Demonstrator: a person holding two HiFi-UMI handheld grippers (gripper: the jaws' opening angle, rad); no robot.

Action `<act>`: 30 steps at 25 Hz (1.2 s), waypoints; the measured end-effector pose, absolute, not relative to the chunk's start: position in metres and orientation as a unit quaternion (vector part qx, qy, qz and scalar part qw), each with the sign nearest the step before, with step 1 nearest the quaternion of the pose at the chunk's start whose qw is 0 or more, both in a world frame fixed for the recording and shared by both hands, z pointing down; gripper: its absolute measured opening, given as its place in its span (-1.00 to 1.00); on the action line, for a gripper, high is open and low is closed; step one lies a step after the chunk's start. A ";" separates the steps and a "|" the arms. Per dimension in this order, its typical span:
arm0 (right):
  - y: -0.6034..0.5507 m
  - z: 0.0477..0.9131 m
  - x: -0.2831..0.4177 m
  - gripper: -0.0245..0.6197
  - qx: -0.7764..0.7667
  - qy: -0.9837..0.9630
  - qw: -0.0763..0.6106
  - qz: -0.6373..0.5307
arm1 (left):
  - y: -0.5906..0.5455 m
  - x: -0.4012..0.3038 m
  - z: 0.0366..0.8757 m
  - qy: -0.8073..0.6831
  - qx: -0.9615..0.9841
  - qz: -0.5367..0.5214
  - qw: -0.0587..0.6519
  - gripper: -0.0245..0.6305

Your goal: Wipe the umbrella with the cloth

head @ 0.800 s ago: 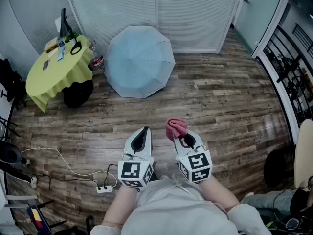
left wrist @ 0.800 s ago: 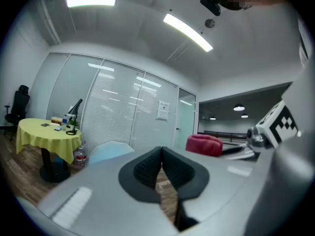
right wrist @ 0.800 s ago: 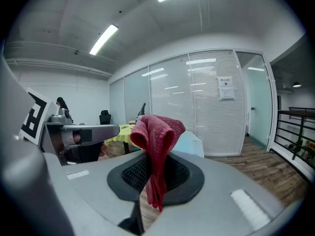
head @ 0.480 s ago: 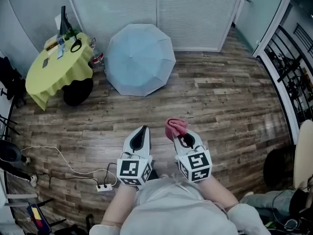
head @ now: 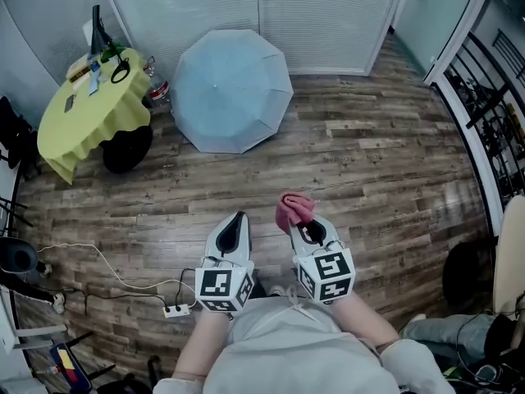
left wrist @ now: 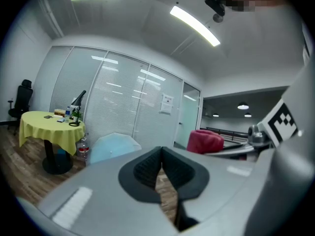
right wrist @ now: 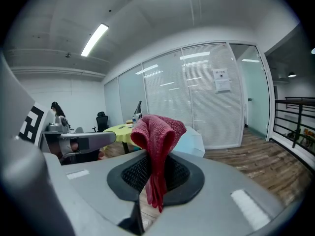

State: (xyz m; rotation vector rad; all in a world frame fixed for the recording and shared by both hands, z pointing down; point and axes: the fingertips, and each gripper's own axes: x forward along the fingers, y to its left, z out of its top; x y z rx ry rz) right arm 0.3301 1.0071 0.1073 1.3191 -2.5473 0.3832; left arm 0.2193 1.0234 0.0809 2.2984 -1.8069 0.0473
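Head view puts my right gripper (head: pixel 305 224) low in front of me, its jaws pinched on a bunched red cloth (head: pixel 295 210) that pokes up past the tips. The right gripper view agrees: the fabric is clamped between the ribbed pads, and a tail hangs below them. My left gripper (head: pixel 238 224) sits just beside it, jaws pressed together with nothing between them.

The pale blue umbrella (head: pixel 232 89) stands open on the wooden floor (head: pixel 394 171), canopy towards me. It is close to the wall of blinds and next to the round table with the yellow cover (head: pixel 86 113). It is well apart from both grippers, with bare planks between us.

As I judge it, having the cloth in hand is the only part done. The cloth touches no part of the canopy, so no wiping is under way. Nearly everything is left: I must close the gap, lay the cloth on the canopy and work across its panels. The umbrella looks light enough to slide or roll, so my empty left gripper may have to steady it.
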 end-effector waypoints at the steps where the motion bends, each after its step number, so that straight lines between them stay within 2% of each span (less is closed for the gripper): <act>1: 1.002 0.111 0.327 -0.77 0.451 -0.873 0.125 0.136 | 1.018 0.217 0.084 -0.613 0.782 0.017 0.114 -0.91; 11: 0.883 0.123 0.261 -0.77 0.472 -0.856 0.137 0.162 | 0.890 0.141 0.094 -0.593 0.792 0.000 0.146 -0.91; 23: 0.689 0.109 0.113 -0.76 0.482 -0.849 0.147 0.156 | 0.695 -0.020 0.081 -0.588 0.795 -0.002 0.150 -0.91; 30: 0.612 0.122 0.076 -0.76 0.465 -0.854 0.166 0.162 | 0.627 -0.062 0.107 -0.608 0.774 0.002 0.180 -0.91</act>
